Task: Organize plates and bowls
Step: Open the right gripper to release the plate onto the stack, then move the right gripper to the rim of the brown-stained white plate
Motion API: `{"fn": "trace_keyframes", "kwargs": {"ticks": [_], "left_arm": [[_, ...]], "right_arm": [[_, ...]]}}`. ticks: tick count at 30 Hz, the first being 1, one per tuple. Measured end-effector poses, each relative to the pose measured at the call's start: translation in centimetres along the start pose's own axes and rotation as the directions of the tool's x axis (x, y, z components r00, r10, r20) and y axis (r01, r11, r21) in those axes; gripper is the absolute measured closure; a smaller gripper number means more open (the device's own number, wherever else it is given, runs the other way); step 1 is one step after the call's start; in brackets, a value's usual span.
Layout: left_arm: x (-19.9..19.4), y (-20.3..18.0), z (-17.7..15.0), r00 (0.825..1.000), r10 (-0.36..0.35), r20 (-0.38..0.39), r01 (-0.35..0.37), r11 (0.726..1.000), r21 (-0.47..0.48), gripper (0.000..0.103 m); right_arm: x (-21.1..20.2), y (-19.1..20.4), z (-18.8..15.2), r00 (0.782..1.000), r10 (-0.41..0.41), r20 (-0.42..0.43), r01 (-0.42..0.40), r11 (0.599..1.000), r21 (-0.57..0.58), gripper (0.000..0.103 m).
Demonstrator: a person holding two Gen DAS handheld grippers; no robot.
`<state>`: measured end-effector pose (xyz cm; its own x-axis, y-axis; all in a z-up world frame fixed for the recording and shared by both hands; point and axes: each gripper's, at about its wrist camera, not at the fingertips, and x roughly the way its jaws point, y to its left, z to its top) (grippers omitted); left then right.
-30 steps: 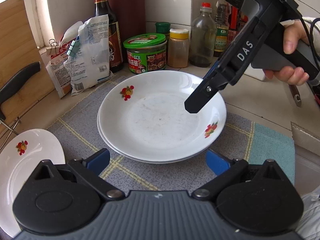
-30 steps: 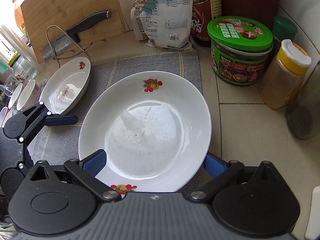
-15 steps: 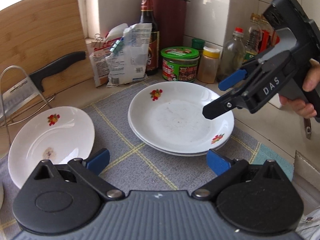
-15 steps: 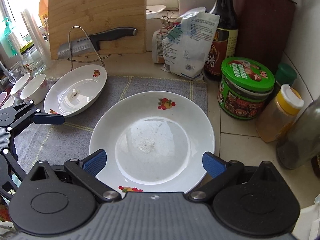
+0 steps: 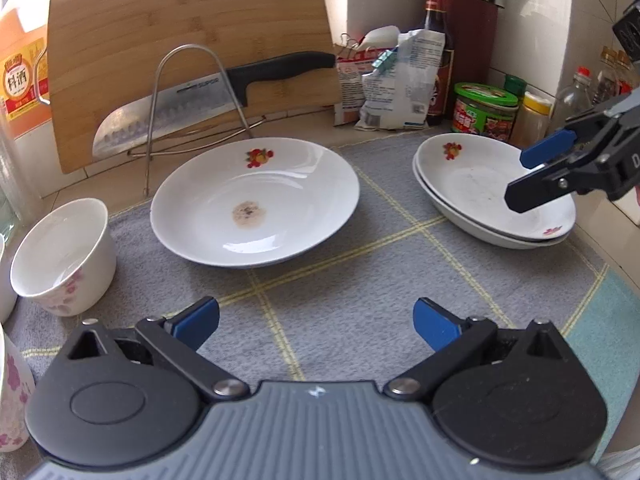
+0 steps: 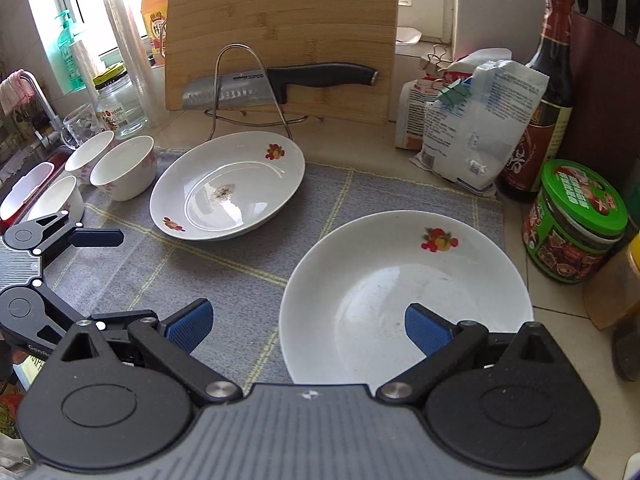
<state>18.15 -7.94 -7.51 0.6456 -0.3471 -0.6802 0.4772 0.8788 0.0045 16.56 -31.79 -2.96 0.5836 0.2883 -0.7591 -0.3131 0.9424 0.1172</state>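
plates first: two stacked white plates (image 5: 472,184) with fruit prints at right end of grey checked mat (image 5: 360,280), just in front of green-lidded jar (image 5: 485,110); same stack (image 6: 384,280) close under right hand-held gripper (image 6: 308,326) in right wrist view. single plate (image 5: 256,200) mid-mat, brownish stain at centre, well apart from stack, in front of wire rack (image 5: 188,80) holding black-handled knife (image 5: 224,92). bamboo cutting board (image 5: 180,32) upright behind rack, on bench (image 5: 100,180). clipped bags (image 5: 396,84) and dark sauce bottle (image 5: 438,52) behind stack, by wall. white bowls with pink flowers at left end of mat: one bowl (image 5: 64,256) in left wrist view, several bowls (image 6: 120,168) grouped in right wrist view, beside single plate. left hand-held gripper (image 5: 316,322) low over bare mat, blue pads spread wide, holding nothing. right hand-held gripper spread wide too, one pad over stack's near rim, other over mat, gripping nothing; seen from left wrist view hovering above stack's right side, contact not clear.
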Motion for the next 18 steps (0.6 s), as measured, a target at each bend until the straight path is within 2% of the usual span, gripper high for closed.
{"fn": "trace_keyframes", "kwargs": {"ticks": [9,14,18], "left_arm": [[2.9,4.0,-0.6,0.999,-0.026,-0.046,0.025,1.0,-0.019,0.001],[3.9,4.9,-0.2,0.999,-0.048,-0.017,0.049,0.999,0.002,0.001],[4.7,5.0,0.2,1.0,-0.027,0.002,0.027,0.999,0.018,0.001]], "right_arm": [[1.3,4.1,1.3,0.999,-0.053,-0.012,0.053,0.998,-0.021,0.0],[1.8,5.5,1.9,0.996,-0.088,-0.022,0.088,0.996,-0.008,0.0],[2.0,6.2,2.4,0.994,-0.102,-0.031,0.102,0.995,-0.017,0.0]]}}
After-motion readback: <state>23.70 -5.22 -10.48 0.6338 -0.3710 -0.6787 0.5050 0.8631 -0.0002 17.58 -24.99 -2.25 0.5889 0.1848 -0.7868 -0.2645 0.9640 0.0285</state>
